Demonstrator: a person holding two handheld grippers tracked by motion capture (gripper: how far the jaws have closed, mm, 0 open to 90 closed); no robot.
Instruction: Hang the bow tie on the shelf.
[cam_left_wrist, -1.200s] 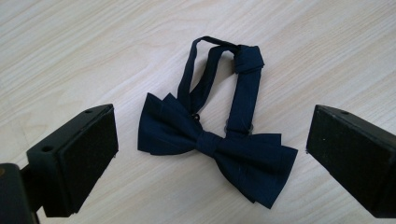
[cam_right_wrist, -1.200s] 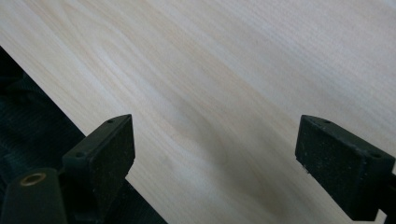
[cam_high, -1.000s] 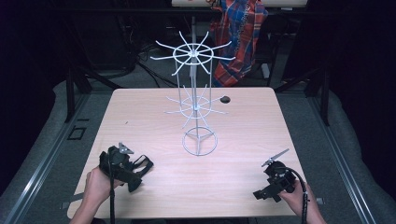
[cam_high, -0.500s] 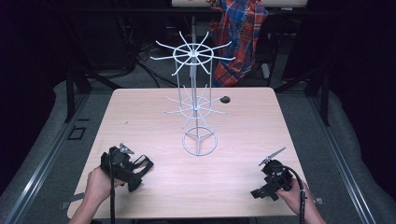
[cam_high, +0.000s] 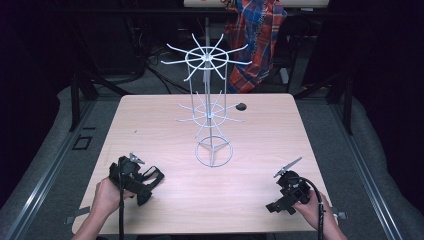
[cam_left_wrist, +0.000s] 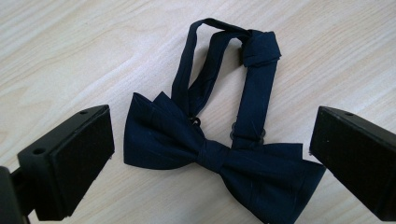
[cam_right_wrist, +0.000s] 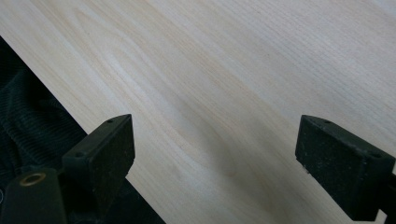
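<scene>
near the front left corner of the wooden table (cam_high: 150, 125), a dark navy bow tie (cam_left_wrist: 219, 154) is shown lying flat, with its neck strap (cam_left_wrist: 254, 84) looped away from the bow and knotted at the far end. the left gripper (cam_left_wrist: 210, 163) is held directly over it, jaws spread wide, one jaw at each side of the bow and neither seen to touch the fabric; nothing is held. in the high view the same left gripper (cam_high: 134, 176) is seen low at the table edge, gripped by the person's left hand (cam_high: 107, 197).

the step in hand is judged to be the pickup of the bow tie, probably for hanging on the white wire display stand (cam_high: 207, 107) at the table's middle, well apart from the tie. a sound grasp is best made at the central knot of the bow, where the fabric is thickest, or on the strap where both bands run side by side; the jaws should be lowered until the cloth is reached and closed squarely, so that the strap loop is left free for a hook. a grip on one wing alone is likely to slip or crumple.

the right gripper (cam_right_wrist: 215, 163) is shown with jaws equally wide over bare wood near the front right edge, holding and touching nothing; in the high view the right gripper (cam_high: 290, 192) rests low by the person's right hand (cam_high: 315, 210).
</scene>
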